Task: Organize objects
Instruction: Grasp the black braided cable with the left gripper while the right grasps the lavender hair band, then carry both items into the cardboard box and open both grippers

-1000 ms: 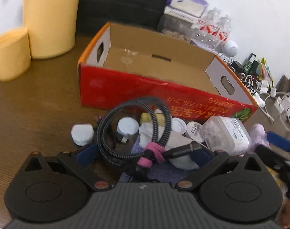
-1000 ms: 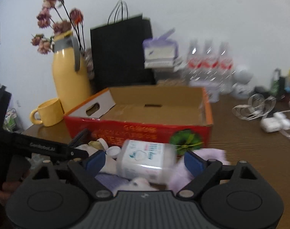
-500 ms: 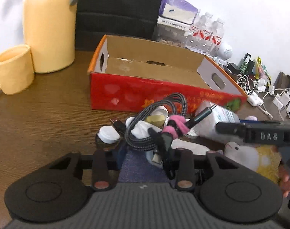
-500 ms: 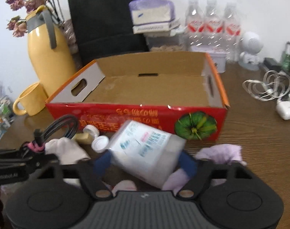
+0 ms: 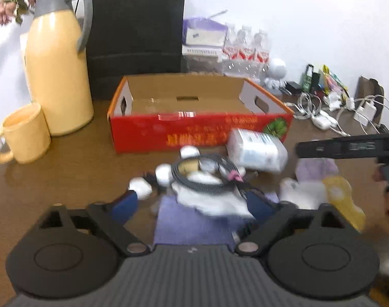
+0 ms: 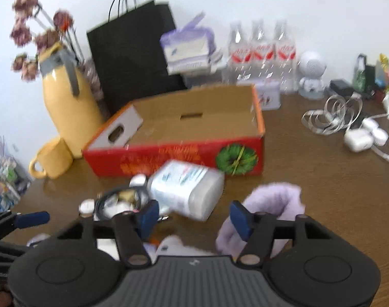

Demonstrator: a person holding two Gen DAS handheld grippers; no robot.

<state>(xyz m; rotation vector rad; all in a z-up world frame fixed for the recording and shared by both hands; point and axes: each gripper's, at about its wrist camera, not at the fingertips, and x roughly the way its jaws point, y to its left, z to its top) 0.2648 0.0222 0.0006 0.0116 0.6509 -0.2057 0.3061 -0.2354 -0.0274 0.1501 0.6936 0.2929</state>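
Left wrist view: the left gripper (image 5: 191, 202), jaws opening and holding nothing, is seen above a coiled cable (image 5: 202, 176) at centre, near the red cardboard box (image 5: 199, 130)

Right wrist view: the right gripper (image 6: 194, 216), jaws opening, is shown empty below a tilted wipes pack (image 6: 186, 189), presumably box-bound

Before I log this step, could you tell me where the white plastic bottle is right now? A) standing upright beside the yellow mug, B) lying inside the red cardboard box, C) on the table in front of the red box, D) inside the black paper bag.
C: the white plastic bottle lies on its side on the table, in front of the red box, whose inside shows only bare cardboard.
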